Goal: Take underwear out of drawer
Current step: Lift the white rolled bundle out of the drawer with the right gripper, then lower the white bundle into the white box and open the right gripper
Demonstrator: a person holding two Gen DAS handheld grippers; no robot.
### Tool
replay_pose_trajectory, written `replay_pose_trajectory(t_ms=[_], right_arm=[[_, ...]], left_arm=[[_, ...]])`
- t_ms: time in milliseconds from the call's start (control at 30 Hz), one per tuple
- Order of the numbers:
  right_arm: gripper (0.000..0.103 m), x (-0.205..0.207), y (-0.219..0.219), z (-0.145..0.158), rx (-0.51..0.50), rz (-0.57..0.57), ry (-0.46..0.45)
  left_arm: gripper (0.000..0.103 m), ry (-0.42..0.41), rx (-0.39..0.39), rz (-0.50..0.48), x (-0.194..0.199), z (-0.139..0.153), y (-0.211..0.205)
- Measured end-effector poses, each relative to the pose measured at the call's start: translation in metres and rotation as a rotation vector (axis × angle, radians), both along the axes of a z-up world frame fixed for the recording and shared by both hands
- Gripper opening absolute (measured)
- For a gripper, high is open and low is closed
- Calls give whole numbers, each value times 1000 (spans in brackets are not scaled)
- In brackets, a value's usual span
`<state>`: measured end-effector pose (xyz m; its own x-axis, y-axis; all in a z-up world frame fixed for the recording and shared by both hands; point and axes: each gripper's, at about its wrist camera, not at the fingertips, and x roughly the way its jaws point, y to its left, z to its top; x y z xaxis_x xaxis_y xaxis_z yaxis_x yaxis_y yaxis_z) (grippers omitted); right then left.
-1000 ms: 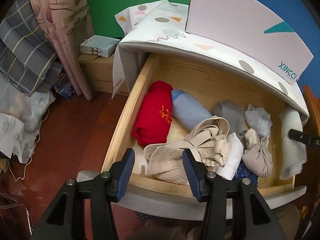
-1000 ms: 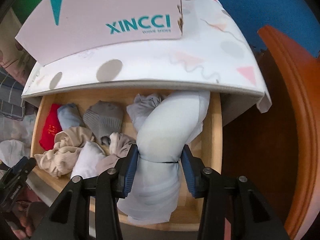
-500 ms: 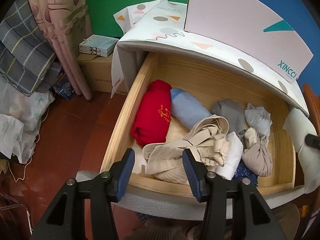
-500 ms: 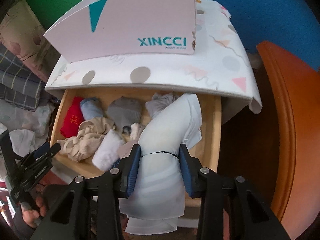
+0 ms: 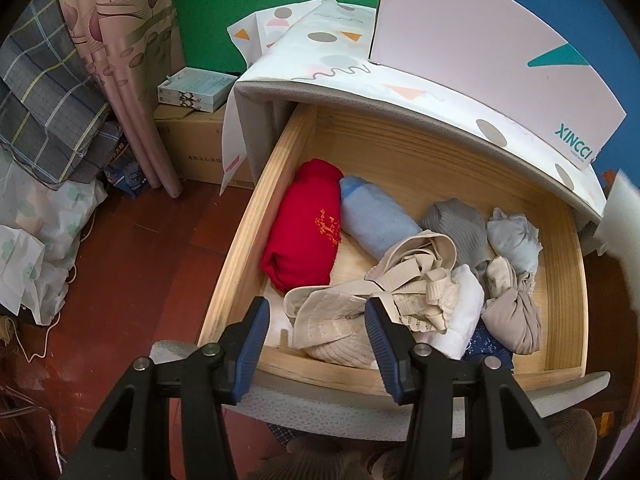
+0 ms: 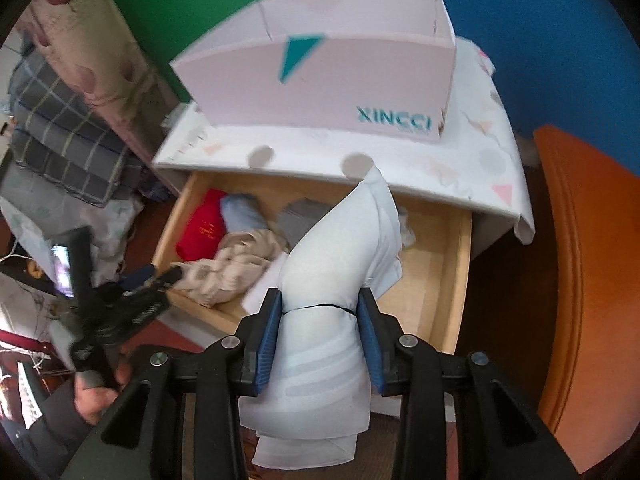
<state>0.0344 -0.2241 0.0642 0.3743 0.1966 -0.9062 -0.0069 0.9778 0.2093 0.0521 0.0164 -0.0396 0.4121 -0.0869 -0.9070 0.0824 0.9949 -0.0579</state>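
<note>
White folded underwear (image 6: 332,280), soft and smooth, sits pinched between the blue pads of the right gripper (image 6: 319,312), held above the open wooden drawer (image 6: 448,280). At the drawer's near edge the left gripper (image 5: 316,326) hovers, fingers spread wide, over crumpled beige cloth (image 5: 360,304).

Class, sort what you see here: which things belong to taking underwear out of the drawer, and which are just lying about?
Job in hand:
right gripper
white underwear
drawer
left gripper

Lying about:
pink box
red garment
plaid fabric
</note>
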Motion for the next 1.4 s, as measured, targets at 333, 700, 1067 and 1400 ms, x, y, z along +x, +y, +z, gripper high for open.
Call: replay_pose_trajectory(t_ms=[333, 700, 1067, 1400], right_arm=[[35, 42, -5, 76, -45, -12, -164], [35, 162, -13, 107, -170, -48, -220], [36, 240, -27, 53, -218, -48, -111], [40, 268, -39, -3, -213, -58, -14]], left_arm=[[51, -7, 19, -12, 1, 0, 0], [51, -11, 48, -49, 2, -2, -9], [51, -17, 75, -65, 2, -3, -16], [51, -16, 72, -85, 1, -2, -22]])
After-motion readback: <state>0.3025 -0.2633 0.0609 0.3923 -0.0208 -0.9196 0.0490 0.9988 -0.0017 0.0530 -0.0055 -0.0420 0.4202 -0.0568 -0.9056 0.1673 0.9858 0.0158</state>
